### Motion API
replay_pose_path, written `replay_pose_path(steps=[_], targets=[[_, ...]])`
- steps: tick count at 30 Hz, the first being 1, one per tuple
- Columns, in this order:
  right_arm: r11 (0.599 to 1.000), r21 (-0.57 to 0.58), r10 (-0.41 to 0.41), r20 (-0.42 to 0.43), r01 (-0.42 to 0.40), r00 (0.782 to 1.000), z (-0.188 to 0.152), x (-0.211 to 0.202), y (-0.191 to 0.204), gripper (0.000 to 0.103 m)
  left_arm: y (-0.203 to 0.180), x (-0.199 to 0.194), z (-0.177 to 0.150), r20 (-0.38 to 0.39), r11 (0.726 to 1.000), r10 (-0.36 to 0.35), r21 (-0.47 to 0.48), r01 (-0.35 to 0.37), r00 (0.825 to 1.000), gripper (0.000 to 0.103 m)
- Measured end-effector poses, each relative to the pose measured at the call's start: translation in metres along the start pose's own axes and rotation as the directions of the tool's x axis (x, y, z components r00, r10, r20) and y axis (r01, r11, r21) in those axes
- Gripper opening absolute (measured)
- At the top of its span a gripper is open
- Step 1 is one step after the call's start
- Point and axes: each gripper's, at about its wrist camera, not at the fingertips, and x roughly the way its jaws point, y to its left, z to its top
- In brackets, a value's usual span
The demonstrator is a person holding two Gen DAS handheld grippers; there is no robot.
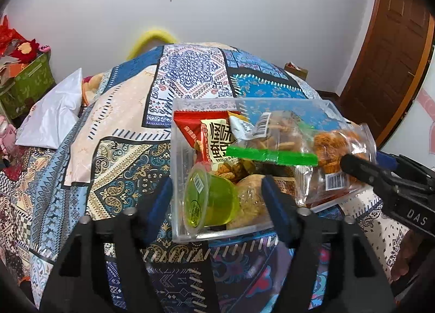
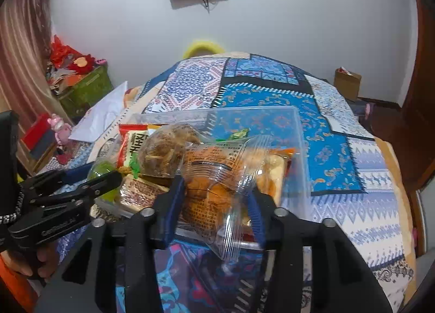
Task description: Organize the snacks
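The right gripper (image 2: 214, 204) pinches a clear snack bag (image 2: 217, 177) over the full plastic bin (image 1: 179, 177); it may slide off, while the left gripper (image 1: 217, 201) gapes empty.

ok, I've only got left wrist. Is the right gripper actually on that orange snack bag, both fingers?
Observer: Looks like it. In the right wrist view the orange snack bag sits between both fingers of the right gripper, with the pads against its sides.
Operator: Where on the bag?
Observer: Around the filled middle. A loose clear end hangs out toward the camera, past the fingers.
Operator: Anything in the bin behind the bag?
Observer: A small green wrapper lies behind it, inside the clear bin.
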Motion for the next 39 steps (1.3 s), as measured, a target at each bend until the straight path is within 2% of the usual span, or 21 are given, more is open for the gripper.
replay_pose_path(steps=[1, 2, 7, 12, 18, 22, 24, 29, 32, 39], targets=[[1.0, 0.003, -0.01, -0.002, 0.01, 1.0, 0.0, -0.002, -0.001, 0.064, 0.0, -0.004, 0.0, 0.003, 1.0, -0.001, -0.002, 0.001, 1.0, 0.068], [1.0, 0.009, -0.017, 0.009, 0.017, 1.0, 0.0, -0.004, -0.002, 0.068, 0.0, -0.006, 0.001, 0.003, 1.0, -0.002, -0.003, 0.002, 1.0, 0.068], [0.999, 0.023, -0.022, 0.026, 0.022, 0.999, 0.003, -0.025, -0.007, 0.068, -0.002, -0.037, 0.003, 0.041, 1.0, -0.015, -0.007, 0.015, 0.999, 0.068], [1.0, 0.029, -0.007, 0.091, 0.004, 0.996, 0.008, -0.067, -0.005, 0.068, -0.01, -0.087, 0.005, 0.129, 1.0, -0.03, -0.002, 0.031, 0.991, 0.068], [1.0, 0.004, 0.013, 0.198, -0.014, 0.98, 0.01, -0.131, 0.011, 0.07, -0.022, -0.156, 0.005, 0.248, 0.998, -0.058, 0.016, 0.056, 0.967, 0.069], [1.0, -0.012, 0.018, 0.285, -0.015, 0.958, 0.006, -0.173, 0.024, 0.082, -0.029, -0.201, -0.002, 0.33, 0.998, -0.058, 0.025, 0.053, 0.942, 0.075], [1.0, -0.024, 0.025, 0.325, -0.018, 0.945, 0.003, -0.193, 0.03, 0.084, -0.031, -0.22, -0.006, 0.363, 0.998, -0.059, 0.025, 0.054, 0.93, 0.091], [0.999, -0.046, 0.021, 0.389, -0.003, 0.921, -0.004, -0.221, 0.04, 0.103, -0.035, -0.259, -0.017, 0.443, 0.999, -0.049, 0.031, 0.039, 0.895, 0.098], [0.999, -0.054, 0.024, 0.406, -0.002, 0.914, -0.008, -0.229, 0.044, 0.103, -0.038, -0.271, -0.023, 0.459, 0.998, -0.053, 0.038, 0.04, 0.887, 0.101], [0.997, -0.078, 0.022, 0.419, 0.012, 0.908, -0.021, -0.235, 0.052, 0.103, -0.043, -0.279, -0.032, 0.468, 0.999, -0.042, 0.048, 0.023, 0.883, 0.102]])
